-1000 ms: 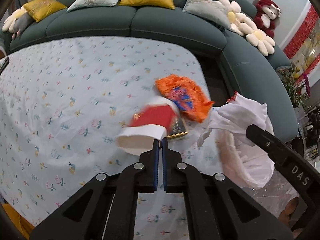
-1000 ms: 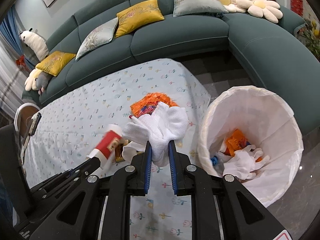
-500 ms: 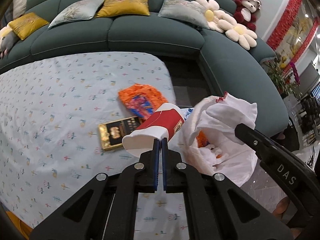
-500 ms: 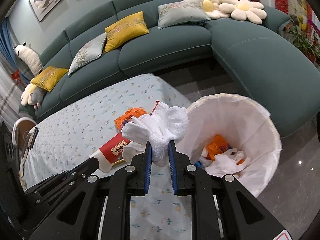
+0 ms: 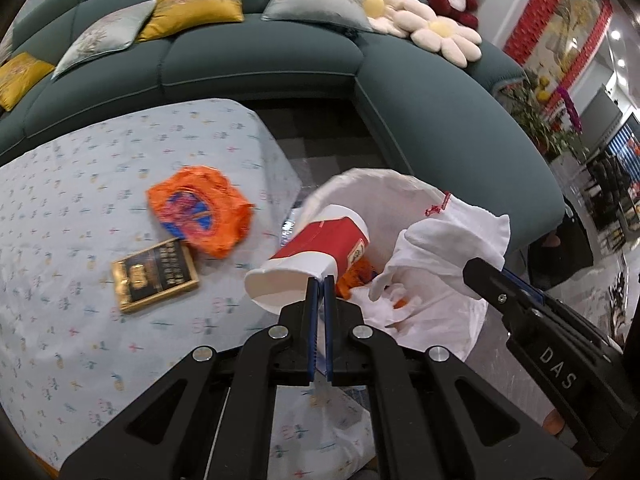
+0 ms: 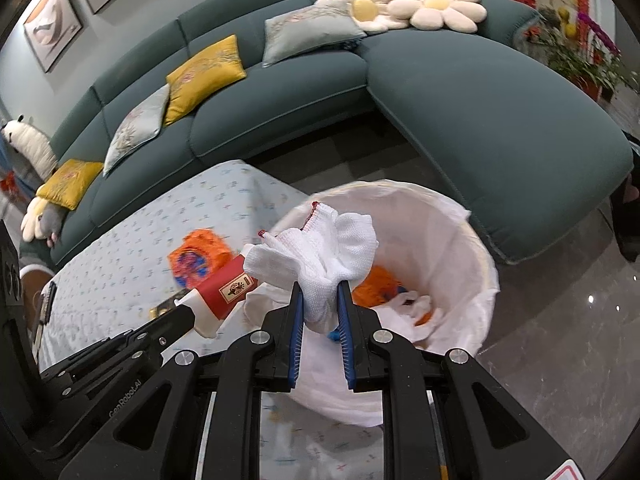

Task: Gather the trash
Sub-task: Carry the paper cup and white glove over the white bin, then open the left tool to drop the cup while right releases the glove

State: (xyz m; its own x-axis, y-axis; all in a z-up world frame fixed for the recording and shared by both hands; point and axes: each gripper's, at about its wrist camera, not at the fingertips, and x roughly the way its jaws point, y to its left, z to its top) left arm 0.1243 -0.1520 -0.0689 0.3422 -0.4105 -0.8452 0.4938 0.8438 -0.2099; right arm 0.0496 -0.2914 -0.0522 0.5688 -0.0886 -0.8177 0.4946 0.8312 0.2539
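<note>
Step in hand: carry to bin. Left hand-held gripper (image 5: 319, 280) clamped on paper cup (image 5: 310, 258) rim; right hand-held gripper (image 6: 320, 286) clamped on white glove (image 6: 320, 254); both over white-lined bin (image 6: 476, 240) beside bench (image 5: 60, 320). Cup lies near-level, long axis slanting, base toward bin, mouth toward bench; next: let go over bin opening, judged.

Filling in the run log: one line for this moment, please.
left gripper: shut on paper cup | right gripper: shut on white glove | both over bin
</note>
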